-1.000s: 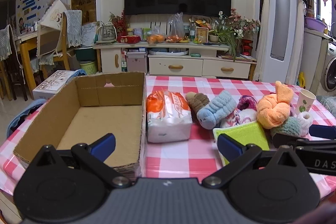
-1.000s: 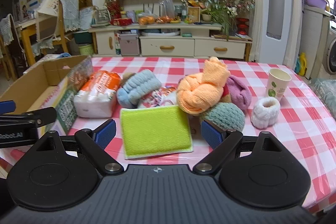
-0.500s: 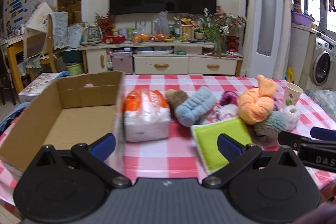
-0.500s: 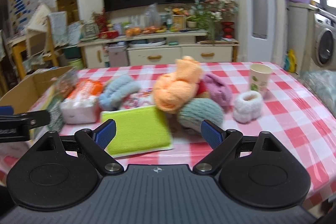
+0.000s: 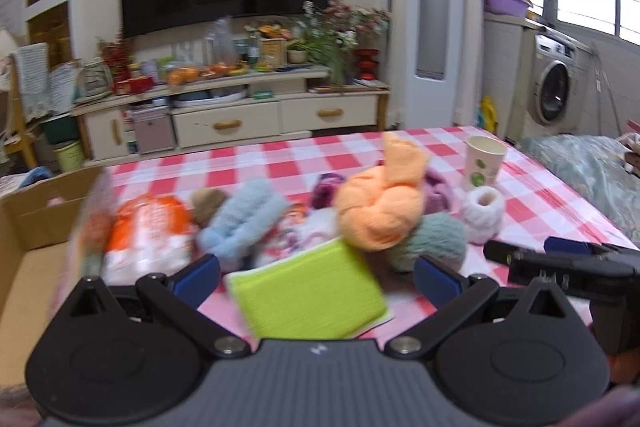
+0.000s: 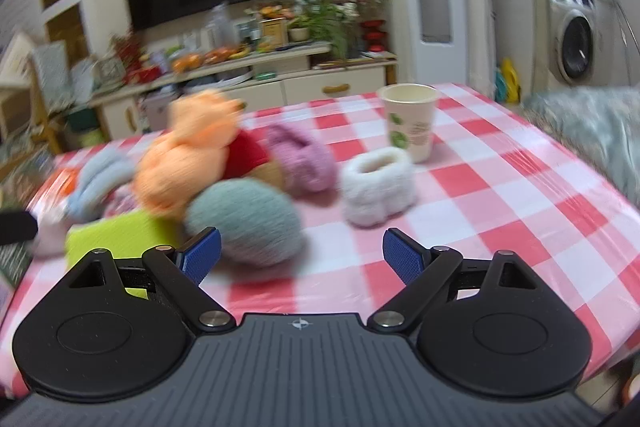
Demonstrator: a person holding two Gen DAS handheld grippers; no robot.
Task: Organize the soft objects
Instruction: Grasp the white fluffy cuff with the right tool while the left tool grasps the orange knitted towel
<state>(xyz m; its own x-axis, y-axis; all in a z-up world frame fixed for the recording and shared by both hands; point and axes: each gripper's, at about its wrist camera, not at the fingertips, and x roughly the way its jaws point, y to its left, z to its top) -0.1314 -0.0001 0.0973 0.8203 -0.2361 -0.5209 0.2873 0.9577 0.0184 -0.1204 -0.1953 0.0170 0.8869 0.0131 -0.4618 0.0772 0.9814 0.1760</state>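
No legible txt, labels or nos.

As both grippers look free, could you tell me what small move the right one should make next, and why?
Probably ease the right gripper forward and a little left onto the teal ball. Its jaws are open and empty, and that ball lies nearest, just ahead of the left fingertip. The left gripper is open too, over the green pad.

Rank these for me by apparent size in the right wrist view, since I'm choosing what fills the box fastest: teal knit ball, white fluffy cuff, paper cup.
1. Teal knit ball, though it is nearest the camera.
2. White fluffy cuff.
3. Paper cup, farthest, so its rank is unsure.
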